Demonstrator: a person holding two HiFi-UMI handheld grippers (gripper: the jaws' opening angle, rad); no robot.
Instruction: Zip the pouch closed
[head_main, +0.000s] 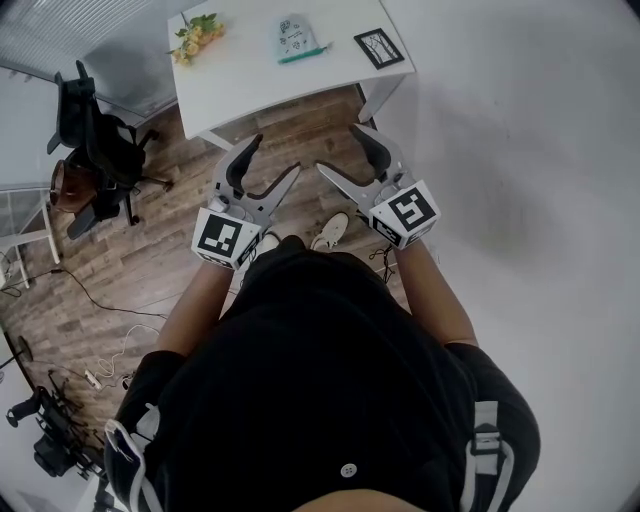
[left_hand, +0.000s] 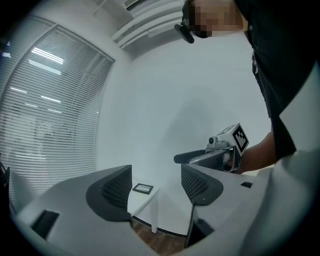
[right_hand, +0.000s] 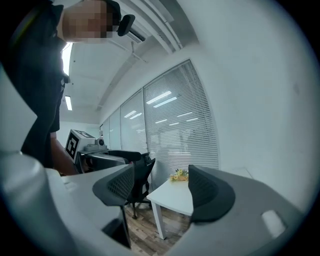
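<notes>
Pouch (head_main: 296, 36) flat on table (head_main: 250, 85), teal edge toward person, left gripper (head_main: 277, 153) and right gripper (head_main: 335, 147) fingers spread, empty

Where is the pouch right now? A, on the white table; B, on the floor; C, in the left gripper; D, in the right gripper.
A: the pouch lies on the white table; the left gripper and right gripper are open and empty.

We seem to be in an office: a white desk (head_main: 240, 90) on a wood-plank floor (head_main: 150, 250), a black swivel chair (head_main: 95, 150) nearby, slatted blinds (right_hand: 175, 115) over tall windows, strip lights (right_hand: 68, 102) overhead, and cables (head_main: 110, 300) across the floor.
</notes>
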